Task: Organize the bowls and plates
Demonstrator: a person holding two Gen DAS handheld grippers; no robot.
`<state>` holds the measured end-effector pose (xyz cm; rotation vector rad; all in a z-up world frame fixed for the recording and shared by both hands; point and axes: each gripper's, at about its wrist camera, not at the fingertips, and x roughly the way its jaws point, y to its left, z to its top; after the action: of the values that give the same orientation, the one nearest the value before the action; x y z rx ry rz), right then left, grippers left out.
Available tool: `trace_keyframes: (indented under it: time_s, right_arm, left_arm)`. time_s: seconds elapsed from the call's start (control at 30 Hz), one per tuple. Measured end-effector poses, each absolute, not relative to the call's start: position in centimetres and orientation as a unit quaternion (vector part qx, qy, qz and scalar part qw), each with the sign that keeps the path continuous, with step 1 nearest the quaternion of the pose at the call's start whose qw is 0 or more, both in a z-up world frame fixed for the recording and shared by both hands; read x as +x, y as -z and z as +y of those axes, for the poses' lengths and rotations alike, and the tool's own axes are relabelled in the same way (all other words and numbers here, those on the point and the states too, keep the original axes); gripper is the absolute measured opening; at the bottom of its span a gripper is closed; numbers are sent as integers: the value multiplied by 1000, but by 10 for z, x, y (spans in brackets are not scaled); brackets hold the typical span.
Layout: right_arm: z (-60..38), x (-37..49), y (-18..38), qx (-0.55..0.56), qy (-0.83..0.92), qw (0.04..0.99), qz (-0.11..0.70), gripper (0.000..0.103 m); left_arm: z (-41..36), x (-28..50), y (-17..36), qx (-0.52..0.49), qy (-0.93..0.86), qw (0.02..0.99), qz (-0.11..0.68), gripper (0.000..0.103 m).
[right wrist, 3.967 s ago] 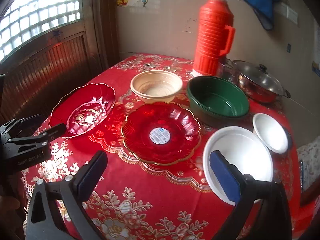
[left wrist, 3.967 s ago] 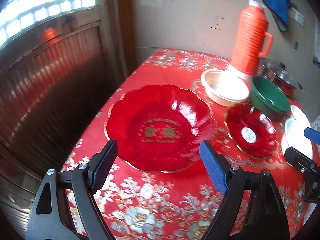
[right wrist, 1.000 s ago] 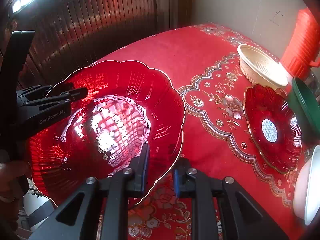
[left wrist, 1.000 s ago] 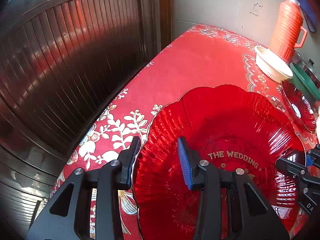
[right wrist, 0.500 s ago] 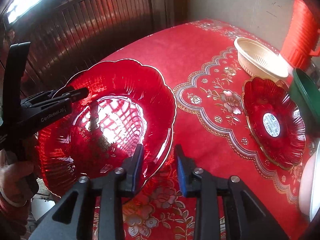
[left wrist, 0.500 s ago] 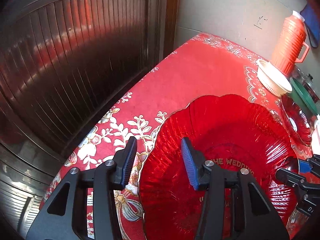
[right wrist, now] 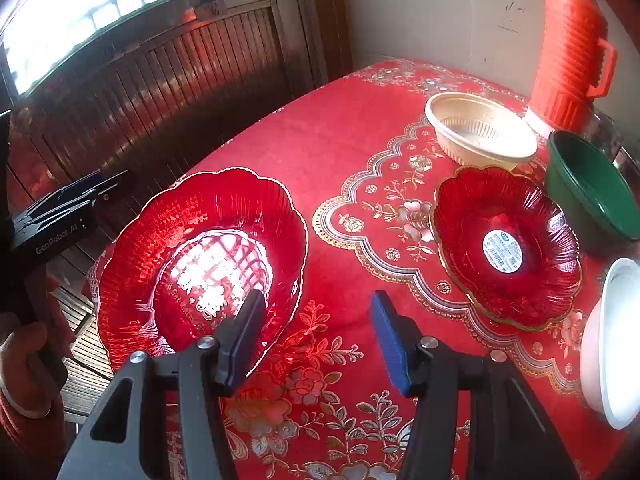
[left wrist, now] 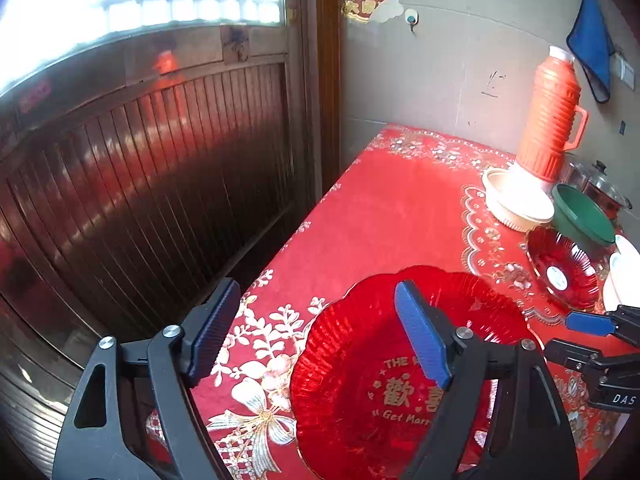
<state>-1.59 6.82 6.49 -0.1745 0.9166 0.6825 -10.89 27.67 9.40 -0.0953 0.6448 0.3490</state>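
A large red scalloped plate lies at the near left corner of the red tablecloth. My left gripper is open, above the plate's left rim, holding nothing. My right gripper is open and empty beside the plate's right rim. A smaller red plate lies to the right. A cream bowl, a green bowl and white bowls stand further right.
An orange thermos and a steel lidded pot stand at the back by the wall. A dark wooden panel runs along the table's left edge. The large plate overhangs the table's near corner.
Both grippers have opened and let go of the large red plate, which now rests on the table. Both have drawn back from its rim.
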Motion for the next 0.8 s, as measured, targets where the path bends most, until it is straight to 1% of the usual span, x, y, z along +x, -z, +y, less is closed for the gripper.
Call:
trace_keyframes:
  time_s: [0.37, 0.6, 0.8]
  right_arm:
    - [39, -11, -95, -55, -306, 860, 404, 63]
    - [4, -3, -102, -37, -275, 874, 400, 64]
    - [-23, 6, -102, -18, -256, 878, 403, 65]
  left_arm:
    - [207, -77, -123, -27, -94, 951, 294, 82]
    - [161, -52, -120, -19, -46, 951, 306, 82]
    - [136, -39, -114, -15, -23, 946, 322, 82]
